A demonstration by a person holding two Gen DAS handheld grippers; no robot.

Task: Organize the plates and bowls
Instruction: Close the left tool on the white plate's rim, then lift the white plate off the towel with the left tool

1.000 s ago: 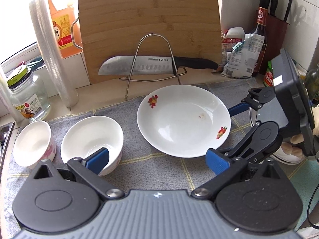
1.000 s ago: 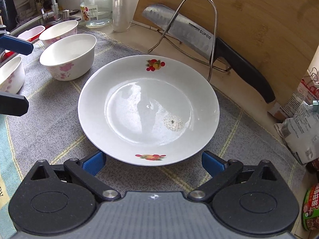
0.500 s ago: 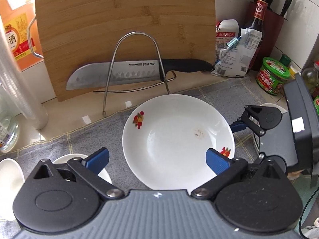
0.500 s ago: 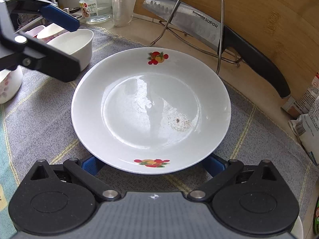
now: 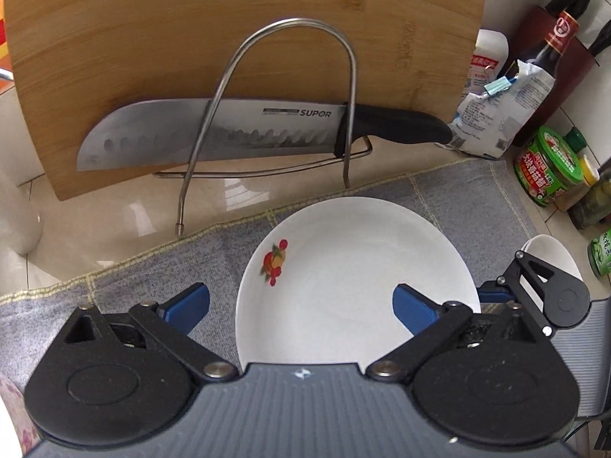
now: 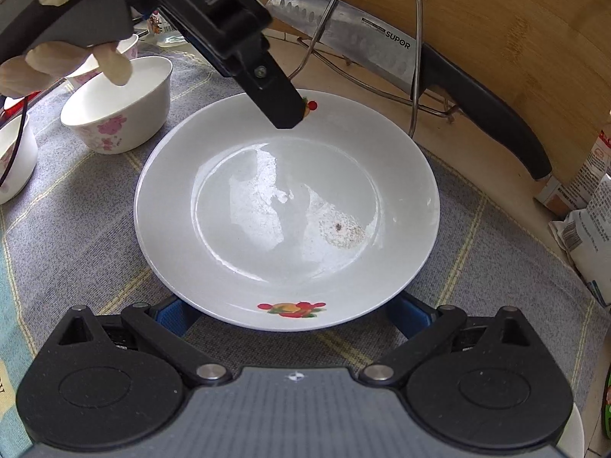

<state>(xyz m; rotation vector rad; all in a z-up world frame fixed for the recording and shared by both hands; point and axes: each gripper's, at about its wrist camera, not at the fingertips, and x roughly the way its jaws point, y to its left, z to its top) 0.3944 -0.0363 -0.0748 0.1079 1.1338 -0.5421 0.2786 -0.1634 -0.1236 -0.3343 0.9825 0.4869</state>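
The plate (image 6: 286,206) lies flat on the cloth (image 6: 76,229). Right tongs (image 6: 286,315) straddle its near rim, wide open; left tongs (image 5: 301,305) gape above. Slide one pad under the rim before closing.

Place: a home kitchen counter.
Far side: a wooden cutting board (image 5: 244,57) leaning upright, with a kitchen knife (image 5: 214,133) on a wire rack (image 5: 290,87) before it.
Right: a dark sauce bottle (image 5: 550,57), a green-lidded jar (image 5: 550,171) and clipped food bags (image 5: 500,114).
Near: a white plate (image 6: 286,206) and flowered bowls (image 6: 118,110) on a grey cloth (image 6: 76,229).
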